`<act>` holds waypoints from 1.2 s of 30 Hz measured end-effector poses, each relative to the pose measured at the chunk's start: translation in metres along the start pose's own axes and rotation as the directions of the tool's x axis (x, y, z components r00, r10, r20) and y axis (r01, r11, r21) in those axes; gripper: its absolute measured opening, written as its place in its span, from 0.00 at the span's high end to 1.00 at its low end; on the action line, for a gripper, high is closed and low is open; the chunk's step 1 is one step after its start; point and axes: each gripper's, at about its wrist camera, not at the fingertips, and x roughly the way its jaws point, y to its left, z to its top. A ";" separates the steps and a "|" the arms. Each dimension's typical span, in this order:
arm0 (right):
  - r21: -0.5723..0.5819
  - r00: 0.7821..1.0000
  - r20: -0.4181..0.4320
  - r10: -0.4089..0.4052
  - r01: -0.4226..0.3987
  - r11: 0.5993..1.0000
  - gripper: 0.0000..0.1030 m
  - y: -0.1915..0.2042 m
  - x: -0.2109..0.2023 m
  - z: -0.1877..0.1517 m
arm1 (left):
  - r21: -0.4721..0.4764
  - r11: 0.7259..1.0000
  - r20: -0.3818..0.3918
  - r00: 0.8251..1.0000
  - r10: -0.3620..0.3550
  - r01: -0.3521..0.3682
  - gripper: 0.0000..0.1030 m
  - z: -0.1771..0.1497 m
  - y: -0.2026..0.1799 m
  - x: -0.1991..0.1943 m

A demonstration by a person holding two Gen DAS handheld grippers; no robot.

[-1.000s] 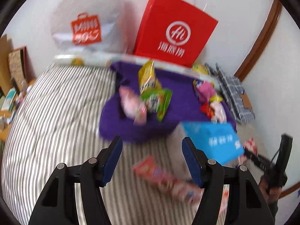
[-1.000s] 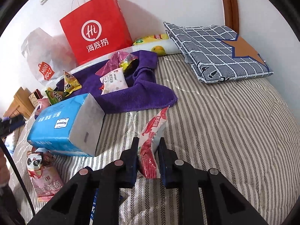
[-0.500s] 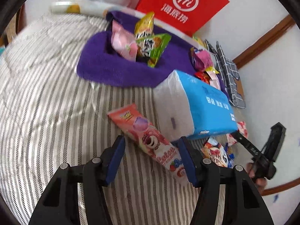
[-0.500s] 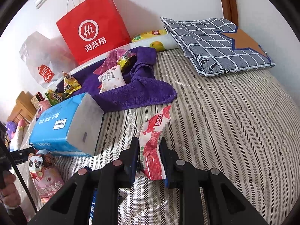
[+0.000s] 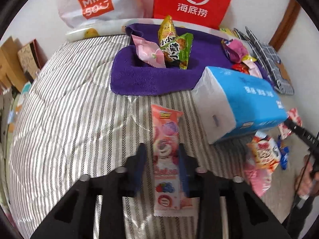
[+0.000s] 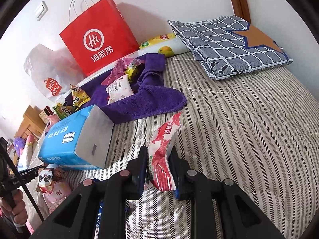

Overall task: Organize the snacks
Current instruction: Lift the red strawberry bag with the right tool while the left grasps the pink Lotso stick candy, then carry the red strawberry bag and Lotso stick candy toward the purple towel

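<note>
The left gripper (image 5: 162, 166) is closing around a long pink wafer packet (image 5: 167, 159) lying flat on the striped quilt (image 5: 65, 119), and its slick film could slide out or crumple, since the pads do not seem to press yet. The right gripper (image 6: 158, 164) is clamped on a red crinkly snack pouch (image 6: 162, 155) (limp, bent over), held just above the quilt beside the blue tissue pack (image 6: 77, 139), near the fuzzy purple towel (image 6: 151, 101).

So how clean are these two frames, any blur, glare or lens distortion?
Left wrist view: strong fisheye bending with dark corners, and motion smear on the left gripper and the snacks at the right edge. Right wrist view: sharper, evenly daylit, with the red bag throwing a soft shadow on the wall.
</note>
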 end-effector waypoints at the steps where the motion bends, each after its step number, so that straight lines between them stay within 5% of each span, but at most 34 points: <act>1: -0.003 1.000 -0.003 -0.001 0.001 1.000 0.80 0.001 0.001 0.000 | 0.010 1.000 0.000 1.000 0.014 -0.014 0.66 -0.002 0.001 0.002; 5: -0.001 1.000 -0.005 -0.003 0.003 1.000 0.80 0.002 0.001 0.000 | 0.071 0.992 0.105 0.990 0.093 -0.100 0.77 -0.006 -0.008 0.005; 9: 0.001 1.000 -0.008 -0.007 0.007 1.000 0.80 0.001 0.002 0.000 | 0.116 0.986 0.150 0.983 0.104 -0.122 0.77 -0.003 -0.014 0.010; 23: 0.029 1.000 -0.024 -0.010 0.010 1.000 0.77 -0.001 0.007 -0.001 | 0.078 0.994 0.144 0.988 0.062 -0.074 0.74 -0.001 -0.008 0.012; 29: -0.054 0.995 -0.033 -0.092 0.090 0.994 0.77 0.013 0.011 -0.002 | 0.072 0.995 0.144 0.988 0.056 -0.067 0.74 -0.001 -0.008 0.012; 36: -0.054 0.995 -0.033 -0.093 0.091 0.994 0.77 0.014 0.012 -0.003 | 0.073 0.995 0.144 0.988 0.056 -0.067 0.74 -0.001 -0.008 0.012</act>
